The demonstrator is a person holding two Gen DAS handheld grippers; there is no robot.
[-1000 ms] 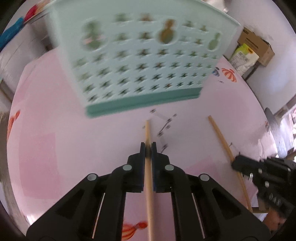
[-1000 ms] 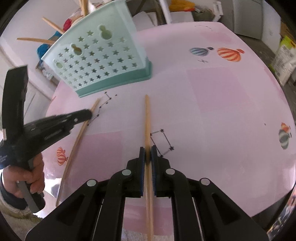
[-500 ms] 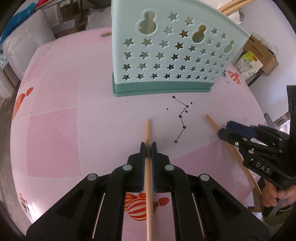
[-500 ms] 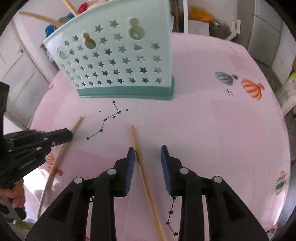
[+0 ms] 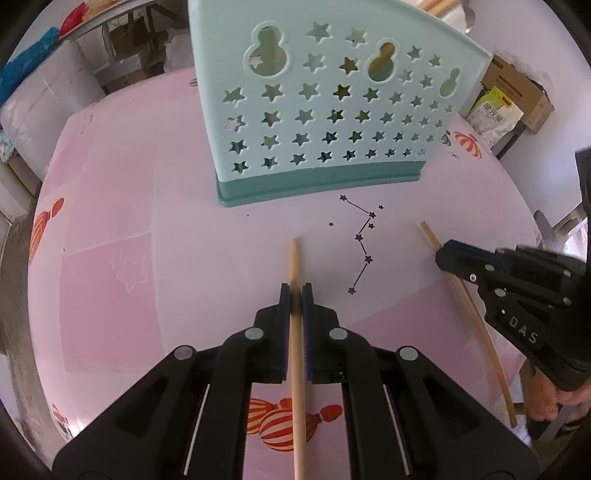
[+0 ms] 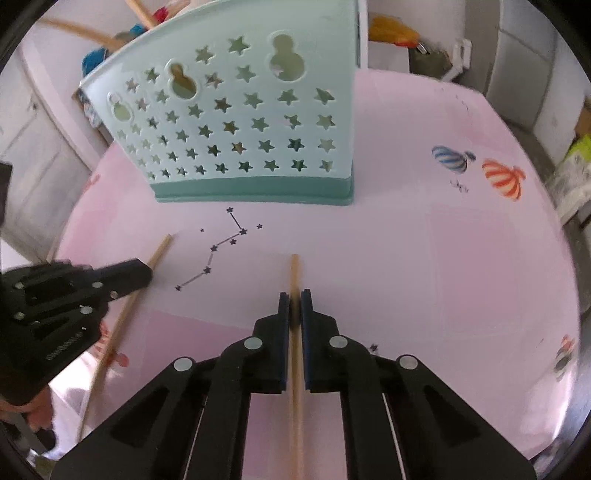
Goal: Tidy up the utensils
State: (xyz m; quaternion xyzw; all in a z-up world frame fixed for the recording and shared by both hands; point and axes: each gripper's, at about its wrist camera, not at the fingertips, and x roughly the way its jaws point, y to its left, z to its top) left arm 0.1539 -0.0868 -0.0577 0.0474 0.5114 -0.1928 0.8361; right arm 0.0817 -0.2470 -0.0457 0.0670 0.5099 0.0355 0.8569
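Observation:
A mint utensil holder (image 5: 325, 122) with star-shaped holes stands on the pink table (image 5: 129, 221), just beyond both grippers. My left gripper (image 5: 295, 291) is shut on a wooden chopstick (image 5: 293, 258) whose tip points at the holder's base. In the right wrist view my right gripper (image 6: 294, 295) has its jaws closing, pads pressed on a second chopstick (image 6: 294, 273) that points toward the holder (image 6: 240, 129). Each gripper also shows from the side in the other view: right gripper (image 5: 443, 254), left gripper (image 6: 144, 273), each with its stick.
Wooden sticks (image 6: 85, 33) poke out of the holder's top. A cardboard box (image 5: 517, 92) and a bag (image 5: 495, 114) sit off the table's far right. White cupboards (image 6: 37, 166) stand left. The table's front edge lies just under both grippers.
The right gripper stood open around its chopstick half a second ago and is now shut on it, straightened between the pads. The left gripper kept its grip throughout.

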